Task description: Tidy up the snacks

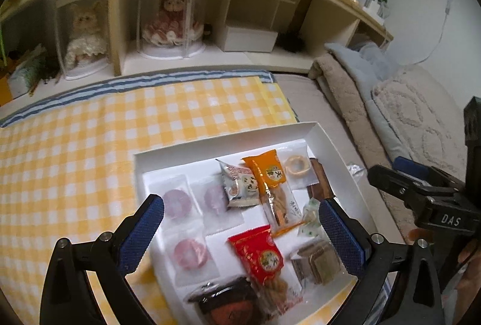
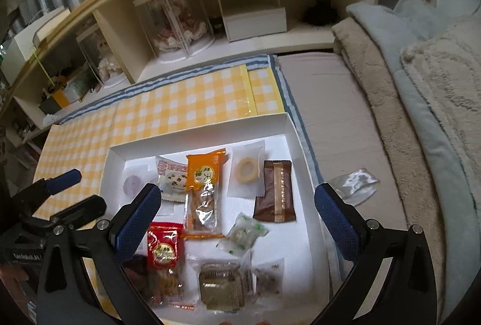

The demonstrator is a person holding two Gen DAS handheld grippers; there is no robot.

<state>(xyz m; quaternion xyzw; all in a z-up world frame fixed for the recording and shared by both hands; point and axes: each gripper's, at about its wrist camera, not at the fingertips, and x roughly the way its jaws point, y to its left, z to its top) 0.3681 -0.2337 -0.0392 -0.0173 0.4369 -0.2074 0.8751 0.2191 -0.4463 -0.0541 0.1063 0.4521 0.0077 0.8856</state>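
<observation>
A white box (image 1: 323,134) (image 2: 198,131) on a yellow checked cloth holds several wrapped snacks: an orange packet (image 1: 272,183) (image 2: 203,186), a red packet (image 1: 261,254) (image 2: 163,249), a brown packet (image 2: 275,194), a ring biscuit (image 1: 296,165) (image 2: 246,170), pink round cakes (image 1: 188,252), a green-white candy (image 2: 243,233). My left gripper (image 1: 240,231) is open and empty above the box. My right gripper (image 2: 237,219) is open and empty above the box. An empty clear wrapper (image 2: 353,183) lies on the mattress right of the box.
A low shelf (image 1: 210,60) (image 2: 240,45) behind the cloth holds cased dolls (image 1: 171,15) and a white box (image 1: 249,37). Folded blankets (image 2: 421,69) are piled at the right. The right gripper shows in the left view (image 1: 421,189); the left one in the right view (image 2: 57,192).
</observation>
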